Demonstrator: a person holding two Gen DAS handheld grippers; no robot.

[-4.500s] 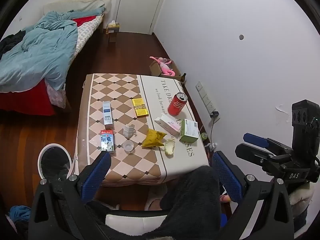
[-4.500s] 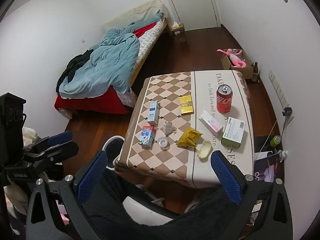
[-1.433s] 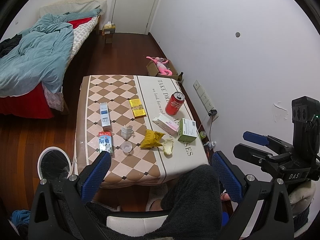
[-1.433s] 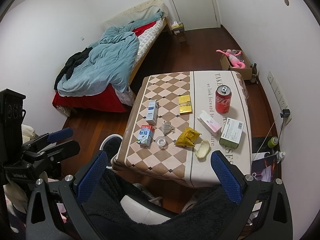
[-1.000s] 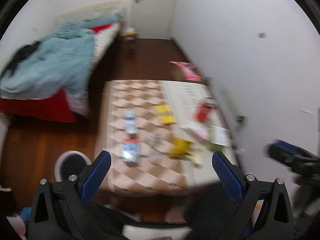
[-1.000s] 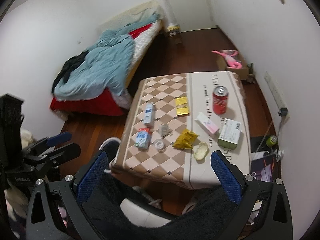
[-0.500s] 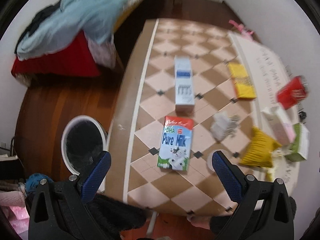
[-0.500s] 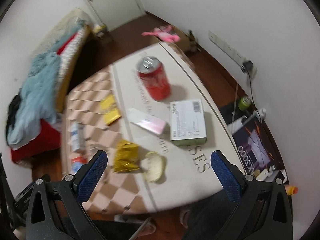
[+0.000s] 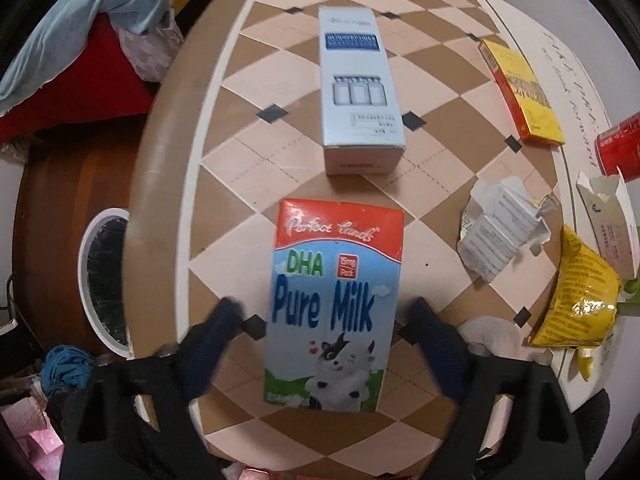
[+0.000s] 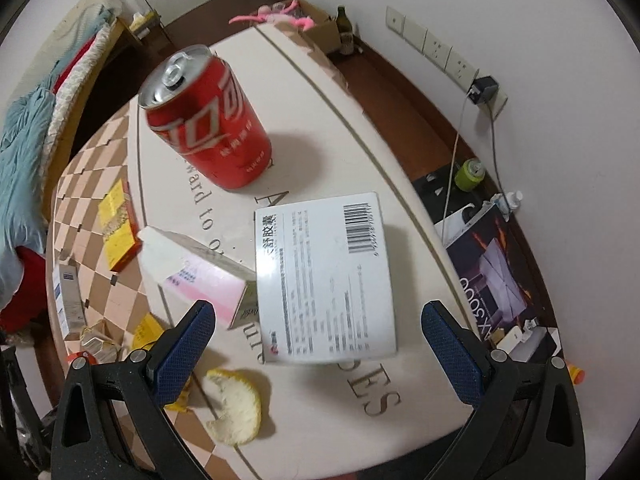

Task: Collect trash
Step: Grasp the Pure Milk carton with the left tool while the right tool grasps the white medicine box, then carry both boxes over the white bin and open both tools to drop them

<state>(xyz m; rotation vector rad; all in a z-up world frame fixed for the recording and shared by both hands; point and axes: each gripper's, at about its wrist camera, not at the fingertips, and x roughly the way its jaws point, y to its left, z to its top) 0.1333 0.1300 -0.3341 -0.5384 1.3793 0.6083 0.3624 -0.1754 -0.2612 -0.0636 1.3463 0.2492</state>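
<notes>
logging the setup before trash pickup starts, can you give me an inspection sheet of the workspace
surface: table under a checkered and cream cloth.
job's things: milk carton, blue-white box, yellow box, crumpled leaflet, yellow wrapper, red can, white box, pink box, peel; bin on the floor.
clutter: nothing seen beyond these.
grippers: left gripper open, straddling the milk carton; right gripper open over the white box.
cables: charger cord from a wall socket.
surroundings: bed, wood floor.
</notes>
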